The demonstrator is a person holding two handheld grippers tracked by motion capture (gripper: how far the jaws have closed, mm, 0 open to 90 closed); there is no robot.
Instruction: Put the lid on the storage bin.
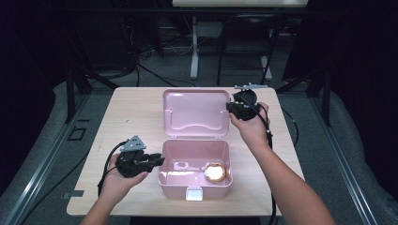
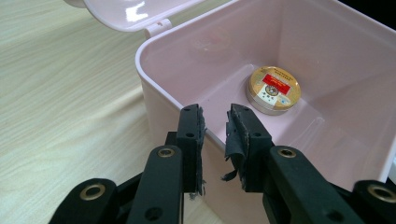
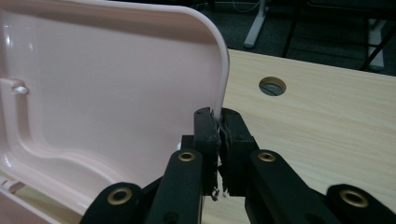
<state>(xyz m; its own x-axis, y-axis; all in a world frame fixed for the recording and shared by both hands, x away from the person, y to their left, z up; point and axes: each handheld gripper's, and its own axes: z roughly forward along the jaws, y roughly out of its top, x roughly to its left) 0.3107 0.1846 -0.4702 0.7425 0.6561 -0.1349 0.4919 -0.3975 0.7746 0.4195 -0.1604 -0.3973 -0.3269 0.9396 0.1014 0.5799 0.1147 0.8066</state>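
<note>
An open pink plastic box [image 1: 174, 177] stands on the table, its lid [image 1: 195, 112] swung up and back. In the box's right part lies a round gold tin [image 1: 215, 172] with a red label [image 2: 274, 88]. My left gripper [image 1: 158, 161] is at the box's left wall. In the left gripper view its jaws [image 2: 215, 116] stand a little apart, straddling the wall's rim [image 2: 159, 51]. My right gripper [image 1: 231, 107] holds the lid's right edge. In the right gripper view, the jaws [image 3: 218, 119] are pressed together on the edge of the lid [image 3: 116, 84].
The light wooden table [image 1: 131, 108] has bare room to the left and right of the box. A round cable hole [image 3: 272, 86] lies in the tabletop beyond the lid. Behind the table are desk legs [image 1: 194, 51] and cables on a dark floor.
</note>
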